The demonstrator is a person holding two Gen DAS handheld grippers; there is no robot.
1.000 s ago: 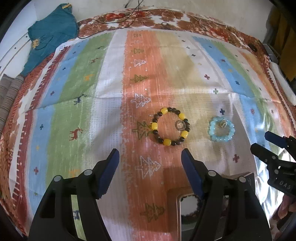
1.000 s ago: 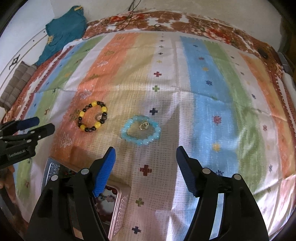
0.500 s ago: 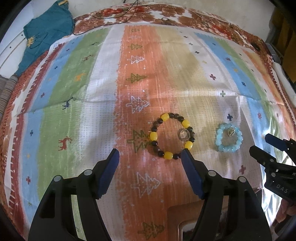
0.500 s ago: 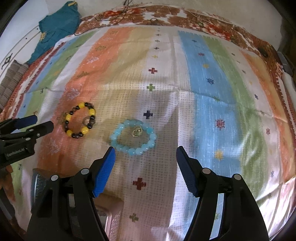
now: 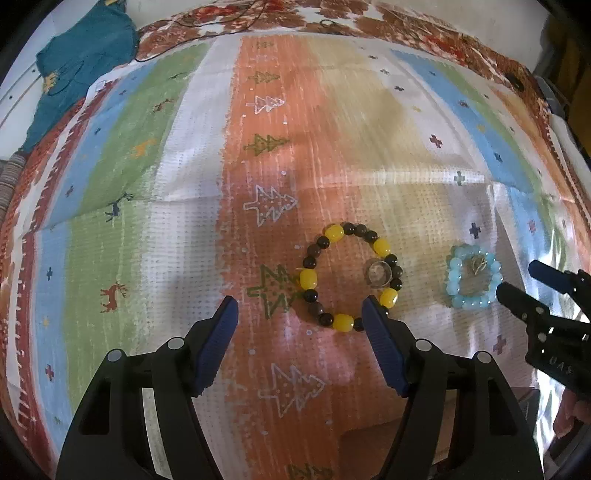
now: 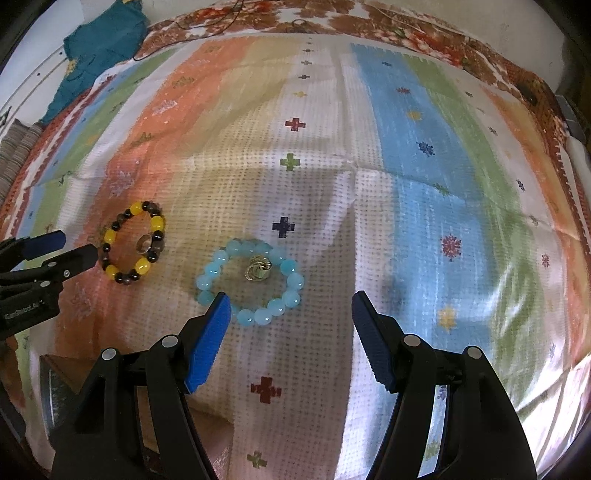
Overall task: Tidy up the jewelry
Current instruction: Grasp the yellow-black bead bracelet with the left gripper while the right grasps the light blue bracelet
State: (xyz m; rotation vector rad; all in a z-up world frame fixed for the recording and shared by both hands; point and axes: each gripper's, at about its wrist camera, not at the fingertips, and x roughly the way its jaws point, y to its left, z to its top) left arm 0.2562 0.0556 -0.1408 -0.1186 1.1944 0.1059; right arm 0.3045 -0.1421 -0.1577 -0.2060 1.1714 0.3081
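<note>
Left wrist: left gripper [image 5: 299,310] agape, above yellow-black bracelet [image 5: 350,276].

Big striped cloth [image 5: 332,122] spread flat across the whole surface, bands of orange, green, blue, white and tan, dotted with little tree, deer and cross motifs. Faint horizontal fold crease running through the middle. Underneath, a brown-and-red floral bedspread [image 5: 424,33] poking out along the far edge. Teal garment [image 5: 81,70] crumpled at the far left corner, partly off the cloth. Thin dark cable [image 5: 207,22] snaking over the floral part near it. Grey striped fabric [image 6: 18,155] bunched at the left edge.
</note>
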